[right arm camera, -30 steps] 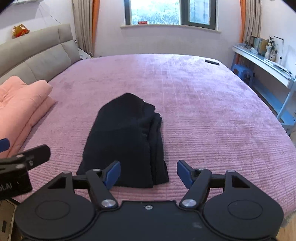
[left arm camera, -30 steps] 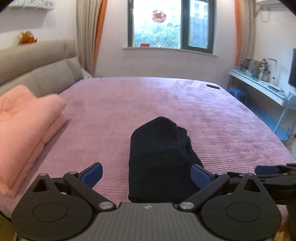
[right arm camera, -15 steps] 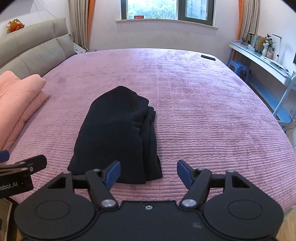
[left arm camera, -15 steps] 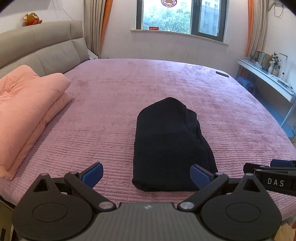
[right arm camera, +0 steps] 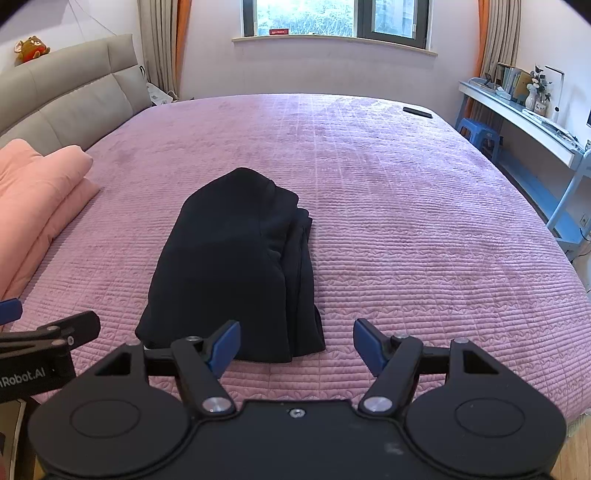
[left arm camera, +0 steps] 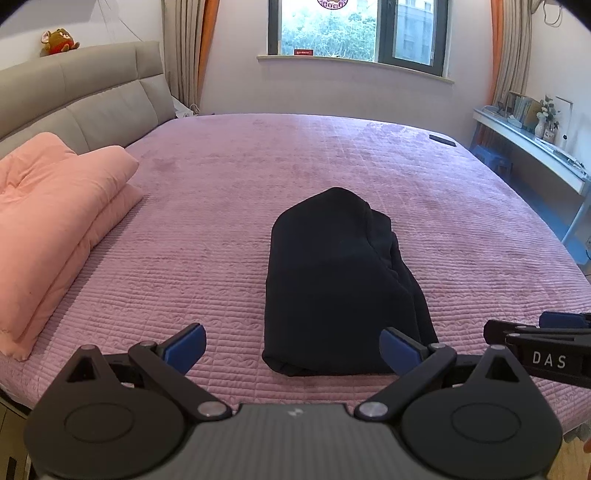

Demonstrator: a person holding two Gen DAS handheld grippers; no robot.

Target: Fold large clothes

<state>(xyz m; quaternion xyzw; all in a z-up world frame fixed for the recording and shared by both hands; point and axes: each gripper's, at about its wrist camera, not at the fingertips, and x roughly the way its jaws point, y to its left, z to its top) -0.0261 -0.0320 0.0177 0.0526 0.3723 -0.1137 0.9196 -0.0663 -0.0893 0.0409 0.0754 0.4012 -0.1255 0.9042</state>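
From my seat, the near end of the folded black garment (left arm camera: pixel 340 280) is partly cut off: in the left wrist view the right blue pad covers its near right corner, and in the right wrist view the left pad hides part of its near edge. I cannot make out what kind of garment it is; I see only dark layers stacked along its right side. It lies on the pink quilted bedspread (left arm camera: pixel 229 206), near the front edge of the bed and well apart from the folded peach duvet (left arm camera: pixel 55 218) at the left.

My left tongs (left arm camera: pixel 292 349) stand wide open with nothing between the pads, hovering short of the garment's near end. My right tongs (right arm camera: pixel 296 345) are also spread wide and empty, just off the near right corner of the garment. Each tool shows only as a sliver at the edge of the other's view.

Beyond the bed are a grey padded headboard (right arm camera: pixel 62 96) with a plush toy (right arm camera: pixel 31 48) on it, a window (left arm camera: pixel 354 29) with curtains, a blue stool (right arm camera: pixel 478 134), and a long white shelf (right arm camera: pixel 524 118) at the right; its small items are too small to tell. A dark flat object (right arm camera: pixel 416 112) lies at the bed's far corner.
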